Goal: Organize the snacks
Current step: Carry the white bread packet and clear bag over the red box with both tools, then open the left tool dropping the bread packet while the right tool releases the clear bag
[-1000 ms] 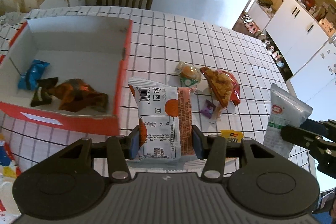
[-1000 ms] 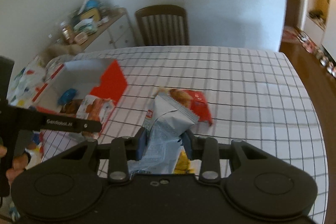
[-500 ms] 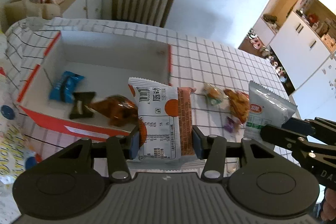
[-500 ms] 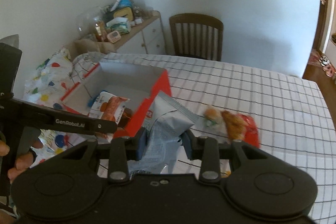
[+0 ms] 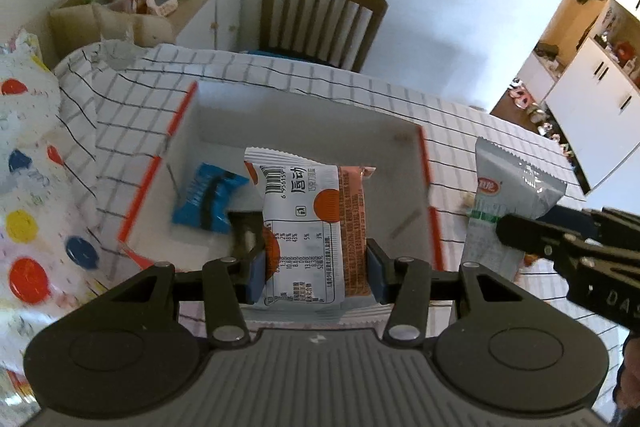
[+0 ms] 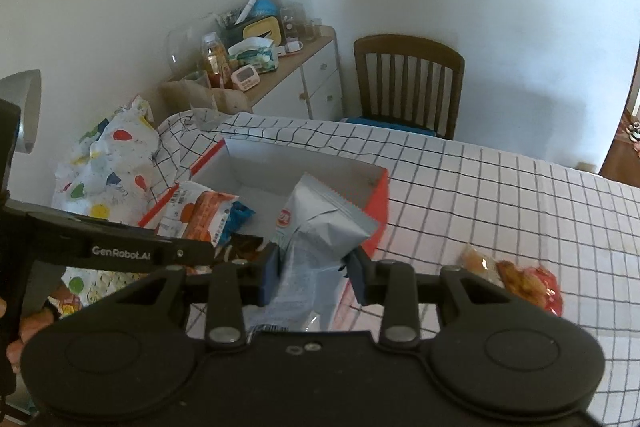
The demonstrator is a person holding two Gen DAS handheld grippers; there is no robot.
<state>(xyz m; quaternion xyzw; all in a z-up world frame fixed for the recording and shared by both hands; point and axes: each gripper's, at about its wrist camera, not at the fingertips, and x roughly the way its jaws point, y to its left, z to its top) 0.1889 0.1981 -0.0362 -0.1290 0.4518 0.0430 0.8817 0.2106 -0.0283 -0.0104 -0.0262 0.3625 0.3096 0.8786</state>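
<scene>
Over the open red-sided cardboard box with a white interior (image 5: 424, 163), the left hand-held gripper (image 5: 316, 269) is clamped on one white and orange foil snack packet with a printed barcode (image 5: 308, 227), held upright by its lower half so that it hangs clear above the box floor; I judge this is for dropping it in. To the right, the right hand-held gripper (image 6: 314, 273) is clamped on one crinkled silver-grey snack bag with a red logo (image 6: 320, 231), held near the box's near right corner, probably waiting its turn. Inside the box lie one blue wrapped snack (image 5: 208, 197) towards the left wall and at least one dark wrapped item (image 5: 244, 231), mostly hidden behind the held packet. On the checked white surface (image 6: 500, 195) to the right, well apart from the box, two snacks remain: one small pale wrapped bun (image 6: 474, 261) and one red bag showing fried pieces (image 6: 528, 281), touching each other.
</scene>
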